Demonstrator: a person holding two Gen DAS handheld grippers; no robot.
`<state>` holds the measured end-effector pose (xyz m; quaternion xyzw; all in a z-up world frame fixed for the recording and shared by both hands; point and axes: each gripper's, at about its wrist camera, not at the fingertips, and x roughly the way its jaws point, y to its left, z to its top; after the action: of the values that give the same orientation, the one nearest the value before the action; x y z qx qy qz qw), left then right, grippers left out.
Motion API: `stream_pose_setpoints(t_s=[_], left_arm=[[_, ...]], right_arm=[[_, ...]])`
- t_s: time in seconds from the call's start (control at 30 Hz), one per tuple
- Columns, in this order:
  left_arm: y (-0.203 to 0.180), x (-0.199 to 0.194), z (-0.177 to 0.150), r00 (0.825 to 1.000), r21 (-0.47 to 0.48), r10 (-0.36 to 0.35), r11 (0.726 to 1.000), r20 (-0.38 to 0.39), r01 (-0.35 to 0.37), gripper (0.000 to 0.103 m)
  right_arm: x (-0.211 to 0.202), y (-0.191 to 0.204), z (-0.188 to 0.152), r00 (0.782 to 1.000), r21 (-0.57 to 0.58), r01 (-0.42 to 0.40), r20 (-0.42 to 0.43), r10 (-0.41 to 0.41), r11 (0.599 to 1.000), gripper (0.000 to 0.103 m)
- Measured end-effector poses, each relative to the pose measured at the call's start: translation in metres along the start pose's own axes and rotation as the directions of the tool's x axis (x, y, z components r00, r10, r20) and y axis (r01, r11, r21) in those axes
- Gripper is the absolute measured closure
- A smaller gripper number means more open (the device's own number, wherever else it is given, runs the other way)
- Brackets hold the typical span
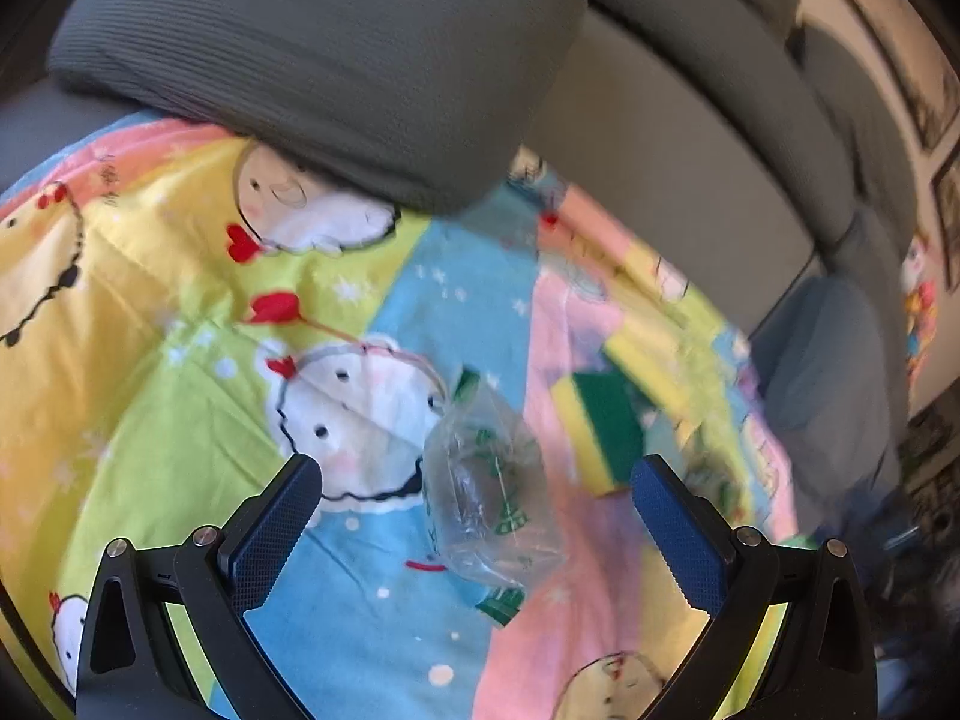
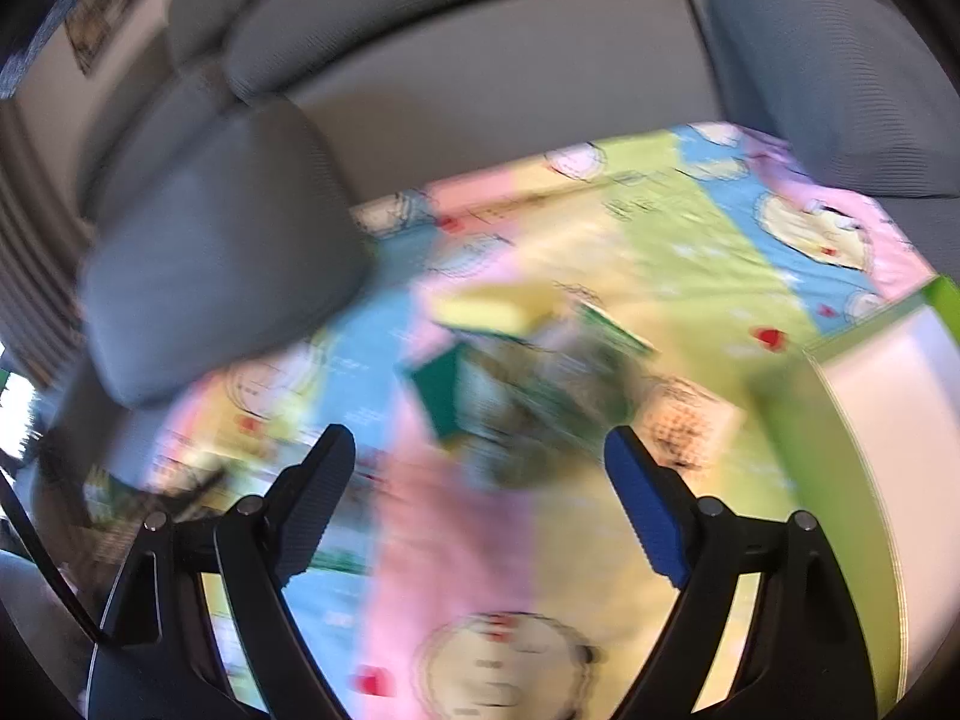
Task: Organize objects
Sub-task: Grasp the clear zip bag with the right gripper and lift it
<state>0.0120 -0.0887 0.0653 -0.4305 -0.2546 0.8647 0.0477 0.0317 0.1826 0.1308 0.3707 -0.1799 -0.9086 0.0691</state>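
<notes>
pastel cotton blanket [image 1: 180, 312] printed with cartoon sheep, red hearts and bands of yellow, green, blue and pink covers the seat of a grey fabric sofa [image 1: 660, 138]. a dark grey ribbed cushion [image 1: 336, 60] rests on the blanket's far edge.

in the left wrist view, the left gripper [image 1: 477, 516] points down at the blanket with its black and blue fingers [image 1: 273, 528] spread wide and released, holding nothing. a crumpled clear plastic bag with green print [image 1: 486, 498] lies on the blanket between the fingers, touching neither. just beyond the right finger lies a yellow sponge with a green scouring face [image 1: 600, 426], and a second pale yellow sponge [image 1: 648, 360] sits just behind it.

the right wrist view is heavily blurred. the right gripper [image 2: 480, 480] also points down, its fingers [image 2: 645, 510] apart and empty. ahead of them lie the green-faced sponge [image 2: 444, 390], the pale yellow sponge [image 2: 498, 306] and a smeared clear shape that is probably the bag [image 2: 540, 396]. a green-edged white box [image 2: 888, 420] stands at the right edge on the blanket [image 2: 690, 240].
</notes>
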Motion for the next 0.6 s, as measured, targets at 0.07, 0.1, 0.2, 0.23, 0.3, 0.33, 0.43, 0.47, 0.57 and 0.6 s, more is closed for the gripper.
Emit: stream_pose_setpoints(t_s=[0.07,0.1,0.2,0.23,0.3,0.33,0.43,0.47,0.57,0.6], left_arm=[[0.0,0.011,-0.004,0.999,0.03,0.038,0.999,-0.027,-0.038,0.005],[0.001,0.015,-0.006,0.997,0.043,0.069,0.997,-0.027,-0.068,0.007],[0.013,0.021,-0.008,0.992,0.05,0.113,0.993,-0.052,-0.11,0.014],[0.02,0.02,-0.008,0.992,0.037,0.112,0.993,-0.061,-0.109,0.016],[0.032,0.017,-0.009,0.991,0.018,0.119,0.993,-0.062,-0.118,0.016],[0.037,0.015,-0.009,0.991,0.009,0.119,0.993,-0.059,-0.119,0.016],[0.053,0.005,-0.008,0.988,-0.025,0.143,0.989,-0.053,-0.145,0.017],[0.058,0.003,-0.007,0.988,-0.04,0.14,0.989,-0.06,-0.143,0.018],[0.071,0.0,-0.007,0.993,-0.088,0.078,0.992,-0.093,-0.086,0.023],[0.073,-0.001,-0.007,0.993,-0.106,0.055,0.992,-0.104,-0.066,0.023]], right_arm=[[0.002,0.012,0.007,0.995,0.032,-0.095,-0.005,0.096,0.995,0.036],[0.007,0.019,0.008,0.989,0.048,-0.144,-0.019,0.145,0.988,0.042],[0.028,0.04,0.003,0.978,0.041,-0.19,-0.077,0.192,0.981,0.054],[0.035,0.046,0.0,0.978,0.031,-0.18,-0.099,0.183,0.983,0.054],[0.048,0.055,-0.006,0.972,0.029,-0.184,-0.141,0.186,0.983,0.053],[0.057,0.059,-0.009,0.965,0.036,-0.194,-0.175,0.197,0.98,0.053],[0.073,0.07,-0.016,0.943,0.045,-0.223,-0.242,0.228,0.974,0.052],[0.078,0.074,-0.018,0.938,0.042,-0.228,-0.259,0.231,0.973,0.047],[0.093,0.085,-0.026,0.92,0.038,-0.239,-0.309,0.239,0.97,0.032],[0.098,0.084,-0.028,0.912,0.044,-0.25,-0.326,0.25,0.967,0.031]])
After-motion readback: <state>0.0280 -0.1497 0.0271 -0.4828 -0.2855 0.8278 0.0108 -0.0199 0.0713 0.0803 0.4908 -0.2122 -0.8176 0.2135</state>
